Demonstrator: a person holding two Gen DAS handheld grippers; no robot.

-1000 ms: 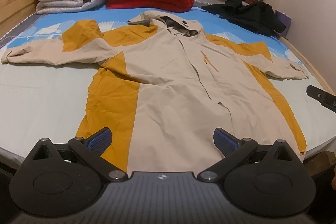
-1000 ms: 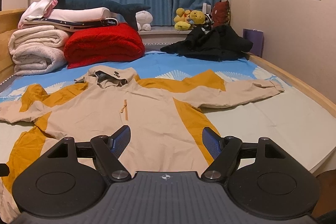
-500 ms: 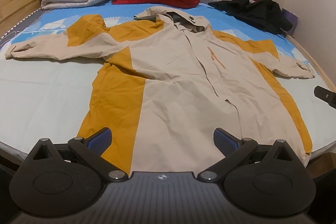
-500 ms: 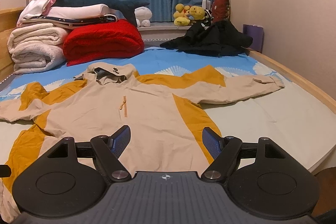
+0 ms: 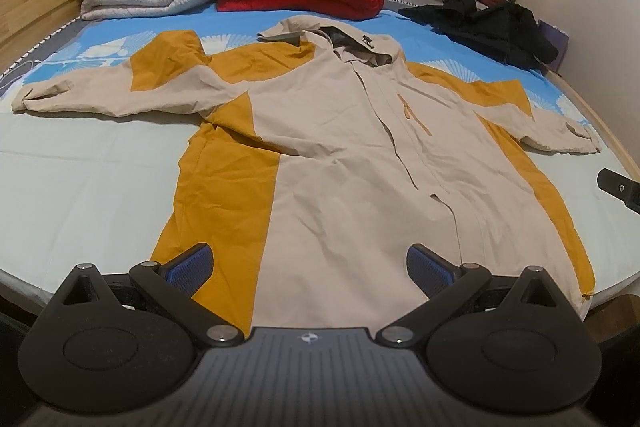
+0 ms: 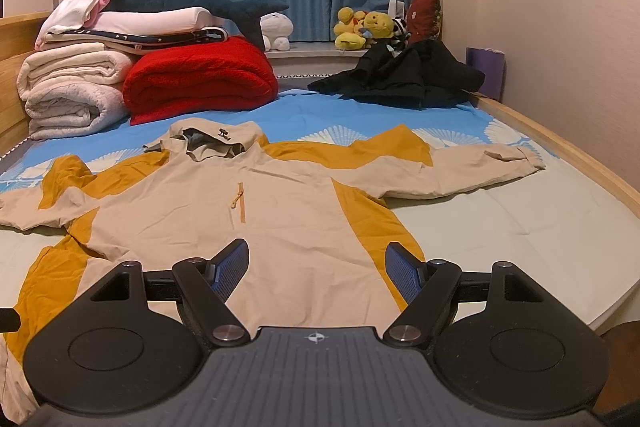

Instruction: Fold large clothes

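Both cameras have crept closer to the bed since a second ago; jacket fills more of the left wrist view, hem now nearer the bottom of frame.

Jacket lies face up and spread flat on the bed, frame centre, hood toward the top, both sleeves out to the sides. No fold made yet.

Left gripper has fingers spread wide, holding nothing, hovering over the hem. Right gripper same: wide apart, empty, low centre of frame over the lower front panel.

Risks, my read:
- Hem sits at the bed edge, bottom of frame. A pull toward the camera could drag the whole jacket off.
- Fabric looks thin and slick. A shallow pinch likely takes only the top layer, so front and back separate mid-fold.
- Sleeve cuff at mid right lies near the wooden rail; could snag or hang over.
- Black garment upper right and red blanket upper left crowd the hood end.
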